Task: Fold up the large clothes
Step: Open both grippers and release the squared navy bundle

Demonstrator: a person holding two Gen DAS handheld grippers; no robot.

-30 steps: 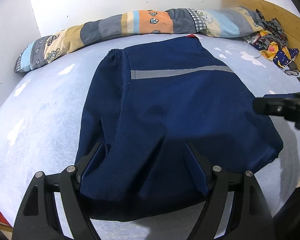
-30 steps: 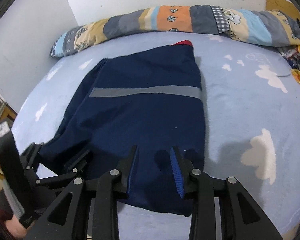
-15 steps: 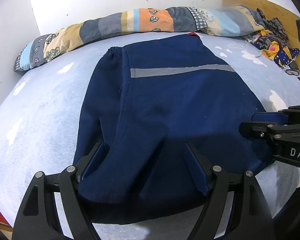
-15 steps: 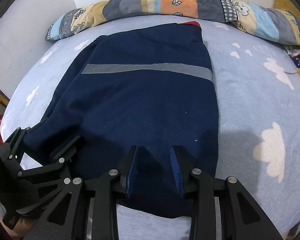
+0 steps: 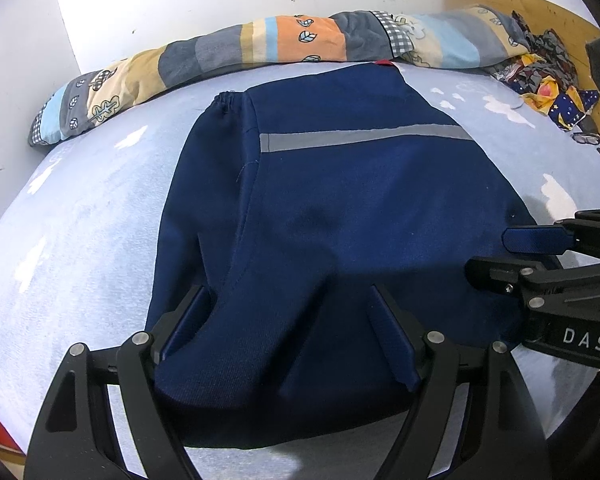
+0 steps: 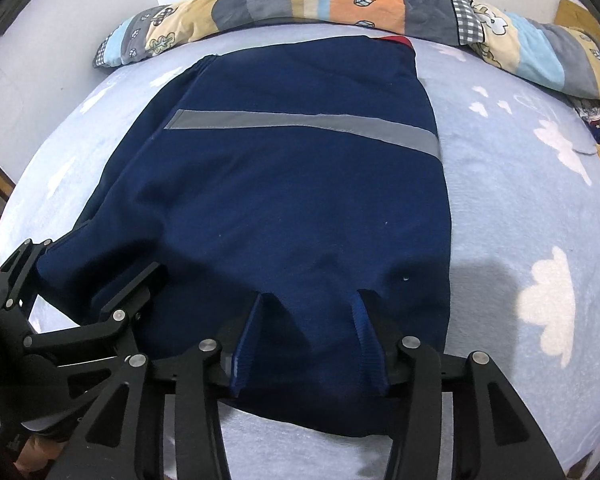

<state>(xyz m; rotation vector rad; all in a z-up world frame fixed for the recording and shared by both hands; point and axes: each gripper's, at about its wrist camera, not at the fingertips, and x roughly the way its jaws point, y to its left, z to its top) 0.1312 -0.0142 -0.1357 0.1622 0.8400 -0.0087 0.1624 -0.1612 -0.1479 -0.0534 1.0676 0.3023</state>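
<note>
A navy garment [image 5: 340,216] with a grey reflective stripe [image 6: 300,122] lies partly folded on the cloud-print bed [image 6: 520,208], its sides apparently turned in and its near hem still facing the person. The left tongs [image 5: 288,332] stand wide apart over that hem. The right tongs [image 6: 310,336], jaws just opening, straddle the cloth without pinching it; by the look of things, the lengthwise folds remain.

Right wrist view. Navy garment [image 6: 292,200] with grey reflective stripe [image 6: 300,122] lay flat on the cloud-print bed [image 6: 520,208]. The right claw [image 6: 308,312], jaws just opening, straddled its near hem; the left claw [image 6: 96,280] stood at its left corner.
</note>
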